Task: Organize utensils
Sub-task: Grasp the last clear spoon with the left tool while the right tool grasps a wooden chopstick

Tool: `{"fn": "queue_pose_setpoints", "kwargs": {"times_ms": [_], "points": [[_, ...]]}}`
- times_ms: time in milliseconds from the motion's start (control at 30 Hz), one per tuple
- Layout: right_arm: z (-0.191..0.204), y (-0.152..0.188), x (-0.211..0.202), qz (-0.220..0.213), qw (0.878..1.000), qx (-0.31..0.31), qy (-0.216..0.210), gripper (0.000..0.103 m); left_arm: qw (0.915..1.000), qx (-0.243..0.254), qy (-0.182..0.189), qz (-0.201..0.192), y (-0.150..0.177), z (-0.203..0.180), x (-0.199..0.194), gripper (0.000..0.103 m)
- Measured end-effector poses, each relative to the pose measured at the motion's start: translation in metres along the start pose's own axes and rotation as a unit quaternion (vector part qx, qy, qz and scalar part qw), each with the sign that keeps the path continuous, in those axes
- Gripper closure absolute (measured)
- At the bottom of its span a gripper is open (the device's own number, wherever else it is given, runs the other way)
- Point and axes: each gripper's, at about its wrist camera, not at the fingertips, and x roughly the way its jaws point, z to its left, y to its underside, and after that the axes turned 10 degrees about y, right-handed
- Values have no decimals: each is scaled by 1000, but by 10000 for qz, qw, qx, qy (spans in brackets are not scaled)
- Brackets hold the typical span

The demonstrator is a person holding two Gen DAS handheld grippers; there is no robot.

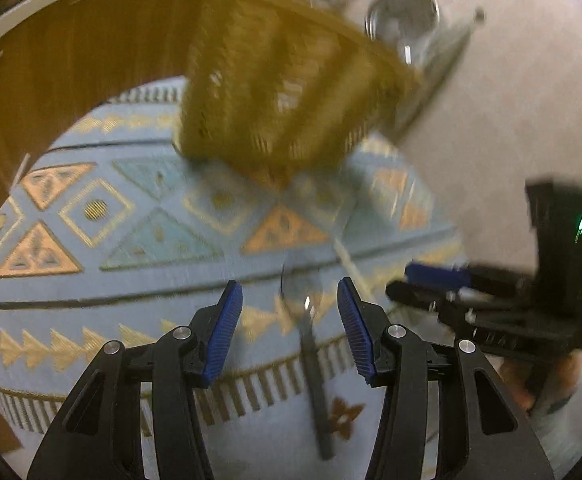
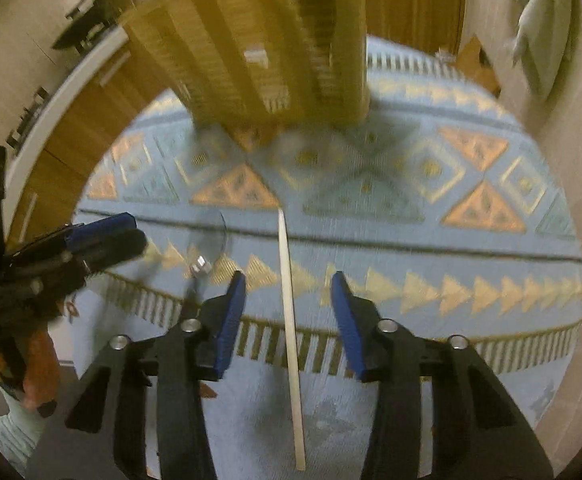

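A woven wicker basket (image 1: 287,108) stands on a blue patterned cloth (image 1: 111,208); it also shows in the right wrist view (image 2: 275,48). My left gripper (image 1: 289,300) is open, and a dark-handled utensil with a clear round head (image 1: 315,360) lies between its fingers. My right gripper (image 2: 289,294) is open, and a pale wooden stick (image 2: 291,320) lies between its fingers. The dark-handled utensil (image 2: 199,276) lies left of the stick. Each gripper shows in the other's view, the right one (image 1: 419,284) and the left one (image 2: 131,232).
Wooden cabinet fronts (image 1: 51,60) run behind the cloth. A metal lid or pan (image 1: 403,12) sits on the pale counter (image 1: 511,100) at the right. A grey towel (image 2: 539,28) hangs at the far right. The frames are motion-blurred.
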Motion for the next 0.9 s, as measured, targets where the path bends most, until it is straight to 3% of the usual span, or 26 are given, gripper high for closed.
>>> {"fn": "queue_pose_setpoints", "kwargs": {"times_ms": [300, 400, 667, 800, 900], "points": [[4, 20, 18, 377, 9993, -54, 47, 74, 9968, 460, -287, 582, 18, -23, 30, 60], [10, 24, 17, 286, 9993, -120, 213, 75, 9959, 475, -321, 692, 20, -25, 35, 60], [20, 31, 16, 77, 9975, -318, 634, 99, 9930, 573, -551, 872, 19, -33, 46, 65], [13, 34, 14, 18, 9985, -192, 518, 99, 9908, 667, -694, 955, 15, -37, 50, 65], [-2, 38, 8, -28, 9990, 33, 439, 99, 9850, 905, -1023, 1052, 16, -47, 58, 68]]}}
